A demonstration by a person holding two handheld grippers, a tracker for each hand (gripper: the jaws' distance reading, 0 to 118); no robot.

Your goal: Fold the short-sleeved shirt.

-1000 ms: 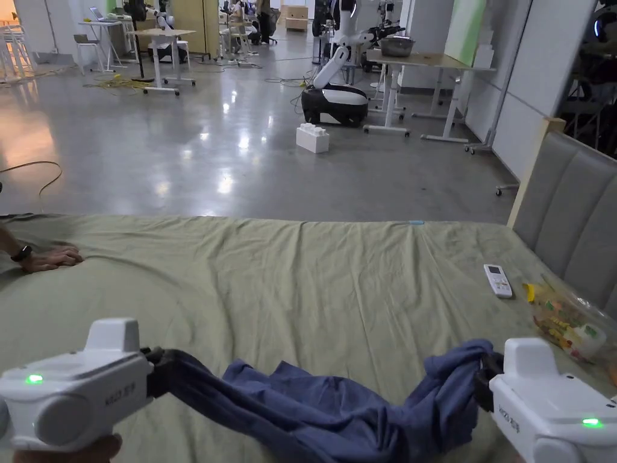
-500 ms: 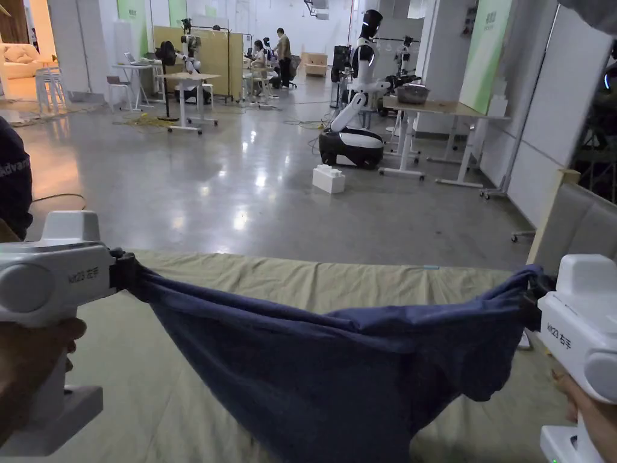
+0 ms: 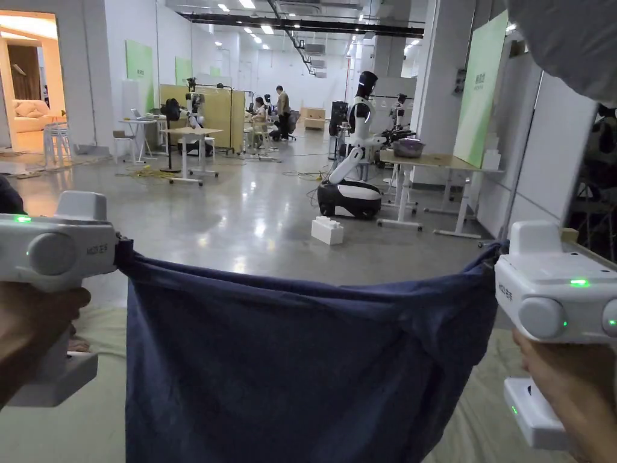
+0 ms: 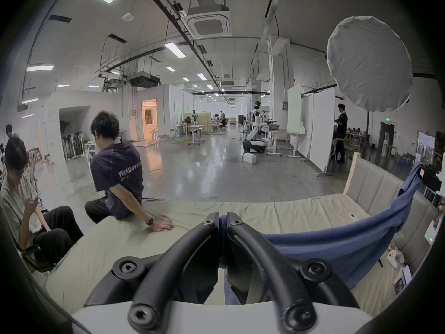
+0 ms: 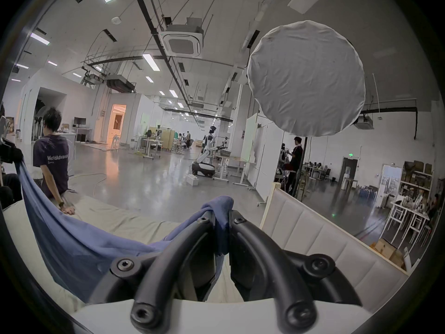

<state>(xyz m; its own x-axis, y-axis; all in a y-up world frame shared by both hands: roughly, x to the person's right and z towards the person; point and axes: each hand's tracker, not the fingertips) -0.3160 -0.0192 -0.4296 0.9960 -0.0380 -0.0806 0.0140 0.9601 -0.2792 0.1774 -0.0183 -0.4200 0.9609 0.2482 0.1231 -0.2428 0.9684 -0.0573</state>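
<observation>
My left gripper (image 3: 117,256) is clenched on one corner of the blue shirt (image 3: 301,368), my right gripper (image 3: 497,256) clamps the other; the shirt hangs spread between them above the bed (image 4: 301,212).

robotics lab | humanoid robot (image 3: 361,114) | work tables (image 3: 443,161) | concrete floor (image 3: 253,217)

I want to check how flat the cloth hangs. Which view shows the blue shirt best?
The head view: the dark blue cotton shirt hangs as a broad sheet between both grippers. The left gripper view and right gripper view show it edge-on, sagging away from the jaws.
</observation>
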